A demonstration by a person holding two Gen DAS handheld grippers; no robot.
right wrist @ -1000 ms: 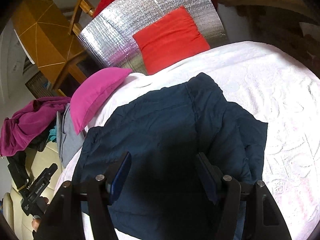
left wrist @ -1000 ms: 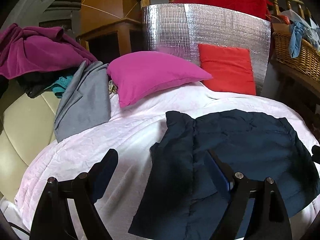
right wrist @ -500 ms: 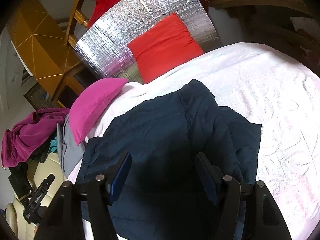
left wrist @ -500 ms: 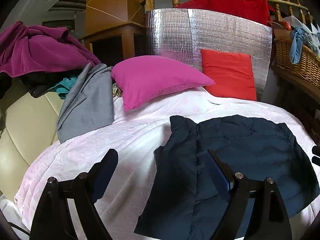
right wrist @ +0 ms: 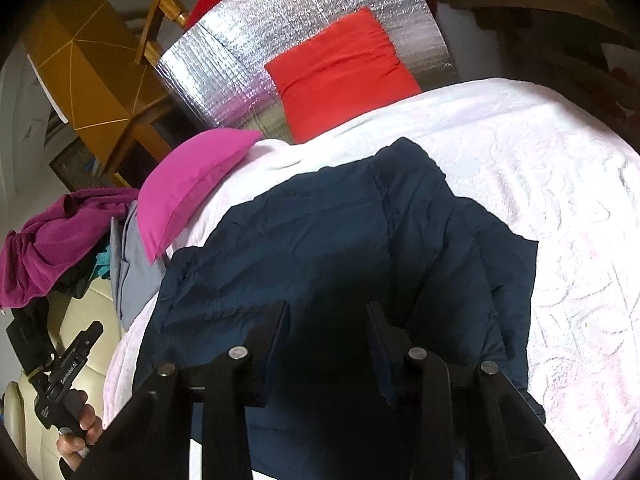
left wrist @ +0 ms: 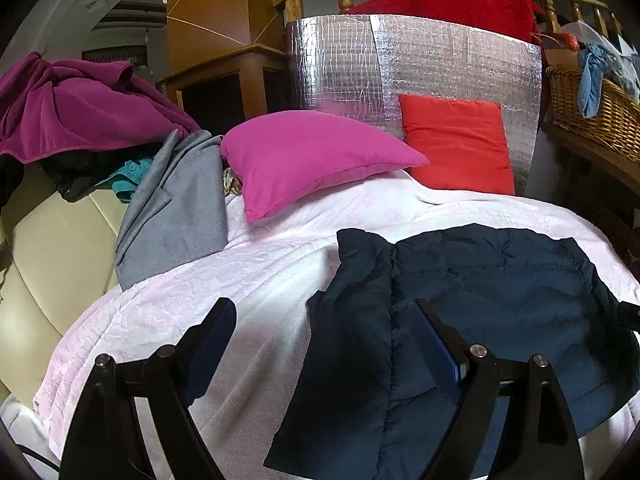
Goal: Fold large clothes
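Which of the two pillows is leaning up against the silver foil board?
The red pillow stands propped against the foil board. The pink pillow lies on the white bedspread to the left of the red one.

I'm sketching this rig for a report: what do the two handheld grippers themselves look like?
Both the left gripper and right gripper have matte black angular linkage arms with silver round pivot bolts, ending in flat fingers with dark blue pads. The right-wrist view shows white lettering on the left unit's black handle, unreadable here.
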